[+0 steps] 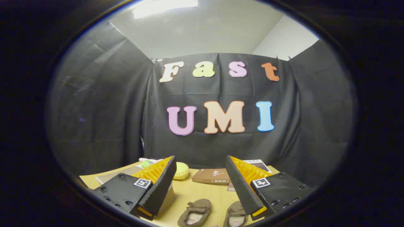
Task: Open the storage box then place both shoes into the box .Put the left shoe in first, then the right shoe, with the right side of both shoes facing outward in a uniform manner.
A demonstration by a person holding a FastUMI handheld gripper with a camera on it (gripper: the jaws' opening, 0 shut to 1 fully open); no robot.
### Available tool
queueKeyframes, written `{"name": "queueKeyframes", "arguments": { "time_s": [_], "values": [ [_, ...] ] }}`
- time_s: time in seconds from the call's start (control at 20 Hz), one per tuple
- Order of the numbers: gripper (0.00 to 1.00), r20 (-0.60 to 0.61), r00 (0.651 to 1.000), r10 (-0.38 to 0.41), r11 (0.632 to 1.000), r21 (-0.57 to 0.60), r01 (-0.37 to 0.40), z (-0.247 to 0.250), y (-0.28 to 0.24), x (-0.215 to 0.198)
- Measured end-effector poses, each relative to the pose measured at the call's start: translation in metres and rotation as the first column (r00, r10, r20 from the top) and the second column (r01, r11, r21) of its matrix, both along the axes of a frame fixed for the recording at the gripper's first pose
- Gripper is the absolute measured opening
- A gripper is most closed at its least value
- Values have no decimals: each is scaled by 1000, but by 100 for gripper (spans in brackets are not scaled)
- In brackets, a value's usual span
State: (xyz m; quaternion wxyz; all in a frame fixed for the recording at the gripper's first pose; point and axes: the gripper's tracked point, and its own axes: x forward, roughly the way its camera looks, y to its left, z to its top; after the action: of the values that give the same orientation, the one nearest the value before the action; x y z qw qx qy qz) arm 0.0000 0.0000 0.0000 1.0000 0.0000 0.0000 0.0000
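Observation:
My gripper is open, held above the wooden table, with nothing between its fingers. Two brown-grey shoes lie on the table below the fingers, openings up and toes pointing away. One shoe lies between the fingers. The other shoe lies beside it, partly hidden under the right finger. A pale box shows beneath the left finger, mostly hidden by it.
A brown book-like box lies beyond the fingers toward the back of the table. A yellow round object and a small green thing sit behind the left finger. A printed sheet lies behind the right finger. The black cloth wall closes the back.

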Motion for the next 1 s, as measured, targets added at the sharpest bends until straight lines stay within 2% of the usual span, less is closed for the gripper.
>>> {"name": "queueKeyframes", "arguments": {
  "time_s": [1.0],
  "values": [
    [100, -15, 999, 50, 999, 0, -50, -16, 0, 20]
  ]
}}
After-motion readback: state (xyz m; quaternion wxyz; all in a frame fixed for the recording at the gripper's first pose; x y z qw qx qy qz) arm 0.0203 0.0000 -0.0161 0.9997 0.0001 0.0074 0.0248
